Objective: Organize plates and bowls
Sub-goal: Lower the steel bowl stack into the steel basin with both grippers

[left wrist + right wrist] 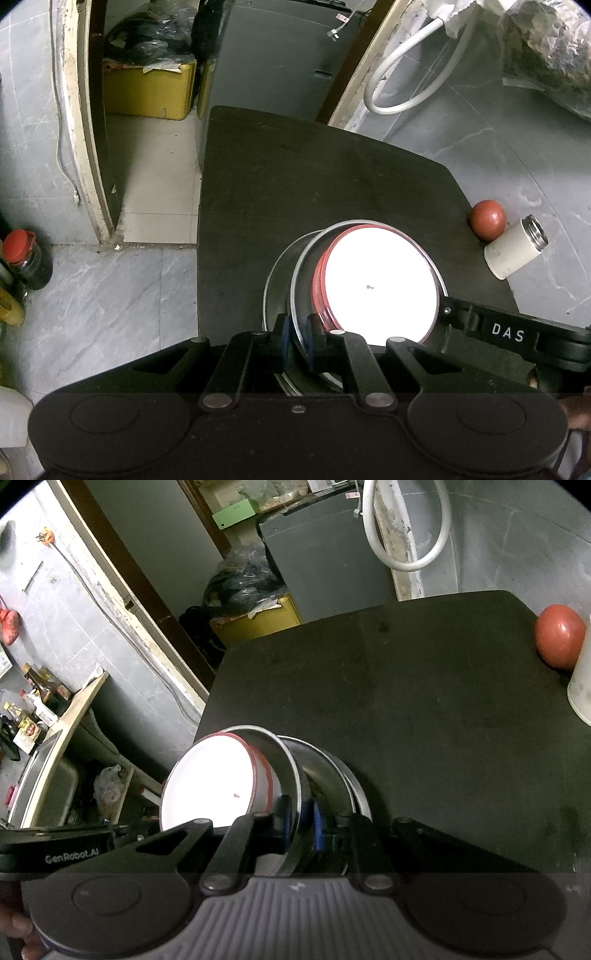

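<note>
Stack: a round stainless-steel bowl with a thin rolled rim point(295, 291), tilted up on edge over a second, similar steel bowl point(275, 280) that sits behind and beneath it on the matt black tabletop point(295, 177).
Contents: a white round plate with a red rim band point(376, 284) nested inside the tilted bowl, its face glaring white in both views; a small dark speck sits near its centre.
Location: near edge of the tabletop, close to the corner that overhangs the grey tiled floor.
Left gripper point(296, 336): black linkage tongs with blue pads, drawn narrow, one pad either side of the tilted bowl's rim wall, so the jaws pinch the steel edge.
Right gripper point(300, 825): same build, likewise narrow, blue pads clamped on the opposite part of the same bowl's rim point(291, 794); its arm shows in the left view, marked "DAS".
Reason for hold: judged a two-point grip; a thin rim gives little purchase, and opposed pinches should keep the tilted bowl and loose plate from swinging or sliding out.
Reason for tilt: probably the bowl is being lifted off, or seated into, the lower bowl point(332, 775); which of these cannot be told.
Risk: the plate rests unheld and could slip if the tilt steepens.
Bystanders: a glossy red round fruit point(487, 220) and a white cylindrical jar with a metal screw neck point(515, 246), lying just beside each other at the far right edge, well apart from the stack.
</note>
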